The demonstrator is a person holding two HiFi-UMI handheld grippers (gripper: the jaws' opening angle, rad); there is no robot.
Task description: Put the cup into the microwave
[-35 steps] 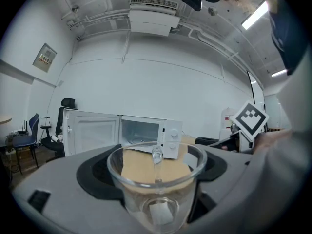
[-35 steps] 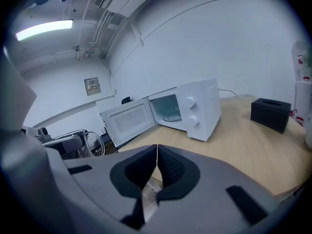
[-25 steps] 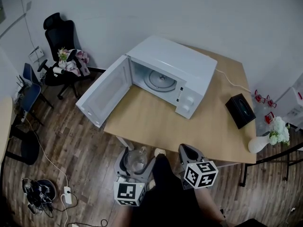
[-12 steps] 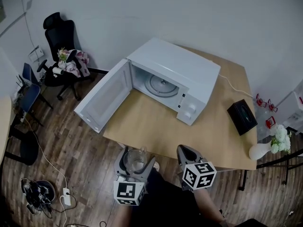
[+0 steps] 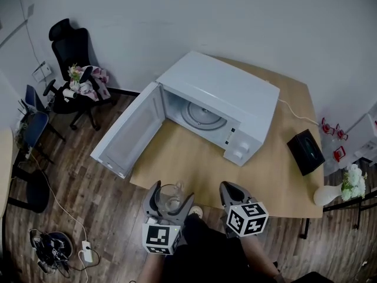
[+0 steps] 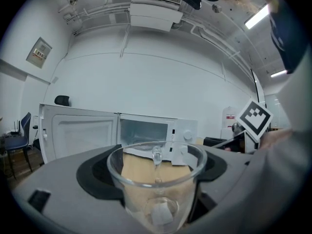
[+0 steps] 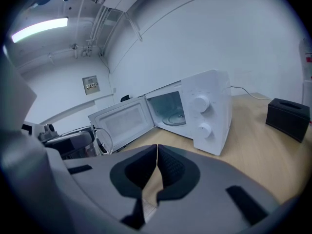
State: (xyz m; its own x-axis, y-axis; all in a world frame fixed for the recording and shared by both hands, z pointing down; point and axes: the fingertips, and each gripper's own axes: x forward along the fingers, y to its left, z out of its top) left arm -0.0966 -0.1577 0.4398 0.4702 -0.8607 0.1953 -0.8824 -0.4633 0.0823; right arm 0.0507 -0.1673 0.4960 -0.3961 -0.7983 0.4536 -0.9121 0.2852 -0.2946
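A clear glass cup [image 5: 169, 197] sits clamped in my left gripper [image 5: 170, 197], held off the table's near edge. In the left gripper view the cup [image 6: 157, 183] fills the space between the jaws, upright, with its rim toward the camera. The white microwave [image 5: 221, 104] stands on the wooden table [image 5: 194, 158] with its door [image 5: 128, 129] swung wide to the left and the glass turntable [image 5: 202, 115] bare inside. My right gripper [image 5: 231, 194] hangs just right of the left one, shut, with nothing held; in its own view the pads [image 7: 165, 167] meet.
A black box [image 5: 306, 151] lies on the table's right side, a white vase of flowers [image 5: 344, 184] at the right corner. A cable [image 5: 293, 110] runs behind the microwave. A black office chair [image 5: 72, 78] stands at the back left, wires and a power strip [image 5: 86, 251] on the floor.
The view has shifted closer to the table: the microwave and table sit slightly lower and nearer. Both grippers have stayed together at the near edge, the cup still held.
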